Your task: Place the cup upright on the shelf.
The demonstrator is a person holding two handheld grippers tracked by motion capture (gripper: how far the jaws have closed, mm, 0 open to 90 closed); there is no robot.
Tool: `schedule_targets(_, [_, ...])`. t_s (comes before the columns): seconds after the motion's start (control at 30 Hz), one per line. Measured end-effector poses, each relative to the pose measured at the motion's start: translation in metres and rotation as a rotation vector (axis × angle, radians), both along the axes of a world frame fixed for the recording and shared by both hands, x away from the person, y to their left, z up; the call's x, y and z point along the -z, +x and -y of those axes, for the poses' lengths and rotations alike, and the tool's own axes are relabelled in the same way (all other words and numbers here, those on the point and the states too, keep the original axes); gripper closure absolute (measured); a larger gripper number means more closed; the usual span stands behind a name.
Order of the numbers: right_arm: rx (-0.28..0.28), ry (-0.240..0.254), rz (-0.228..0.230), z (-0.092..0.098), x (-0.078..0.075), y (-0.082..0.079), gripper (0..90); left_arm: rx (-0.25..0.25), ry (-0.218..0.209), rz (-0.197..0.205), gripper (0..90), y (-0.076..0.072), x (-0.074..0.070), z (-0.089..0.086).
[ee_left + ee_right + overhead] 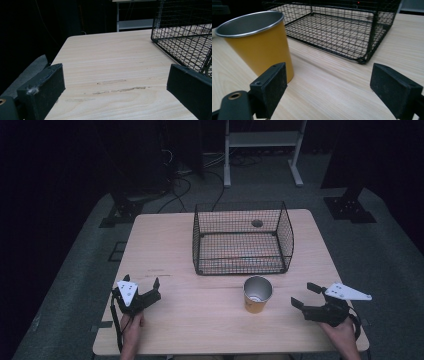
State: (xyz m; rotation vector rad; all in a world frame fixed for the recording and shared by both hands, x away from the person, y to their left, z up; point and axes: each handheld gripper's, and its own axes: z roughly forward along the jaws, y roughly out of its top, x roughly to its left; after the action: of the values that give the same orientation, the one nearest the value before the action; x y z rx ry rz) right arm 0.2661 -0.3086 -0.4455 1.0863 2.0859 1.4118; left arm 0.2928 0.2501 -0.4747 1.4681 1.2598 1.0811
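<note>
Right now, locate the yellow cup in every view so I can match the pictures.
High view: the yellow cup stands upright at centre-low, on the table in front of the wire basket.
Left gripper view: the cup is out of frame; the basket's corner sits at upper right.
Right gripper view: the cup fills the upper left, behind the left jaw.
Shared landmark: the wire basket.

Dim lab recording space: lone wooden bench [200,320] on grey carpet [75,285], black stand bases [117,212], loose floor cables [185,187], white metal rack [262,150] behind.
</note>
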Motion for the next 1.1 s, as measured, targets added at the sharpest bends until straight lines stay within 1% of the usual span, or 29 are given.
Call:
schedule_targets(0.1, [-0.01, -0.012, -0.003, -0.003, 0.0, 0.0, 13.4, 0.0, 0.0, 0.0, 0.8, 0.0, 0.0, 0.0])
schedule_targets(0.27, [-0.042, -0.025, -0.009, -0.011, -0.001, -0.003, 13.2, 0.001, -0.001, 0.001, 0.8, 0.0, 0.0, 0.0])
schedule_targets(0.5, [-0.09, -0.045, -0.001, -0.023, -0.005, -0.009, 12.5, 0.002, 0.0, 0.001, 0.8, 0.0, 0.0, 0.0])
schedule_targets(0.57, [-0.095, -0.049, -0.002, -0.025, -0.006, -0.01, 12.1, 0.002, -0.001, 0.002, 0.8, 0.0, 0.0, 0.0])
schedule_targets(0.63, [-0.111, -0.062, -0.001, -0.03, -0.006, -0.012, 12.0, 0.002, -0.003, 0.002, 0.8, 0.0, 0.0, 0.0])
schedule_targets(0.9, [-0.147, -0.083, -0.002, -0.043, -0.007, -0.016, 10.3, 0.003, -0.004, 0.003, 0.8, 0.0, 0.0, 0.0])
schedule_targets(0.93, [-0.157, -0.091, -0.004, -0.048, -0.008, -0.016, 9.7, 0.003, -0.004, 0.003, 0.8, 0.0, 0.0, 0.0])
schedule_targets(1.03, [-0.167, -0.09, -0.005, -0.052, -0.008, -0.016, 9.6, 0.003, -0.005, 0.003, 0.8, 0.0, 0.0, 0.0])
schedule_targets(1.1, [-0.175, -0.1, -0.004, -0.056, -0.009, -0.016, 8.7, 0.003, -0.005, 0.003, 0.8, 0.0, 0.0, 0.0])
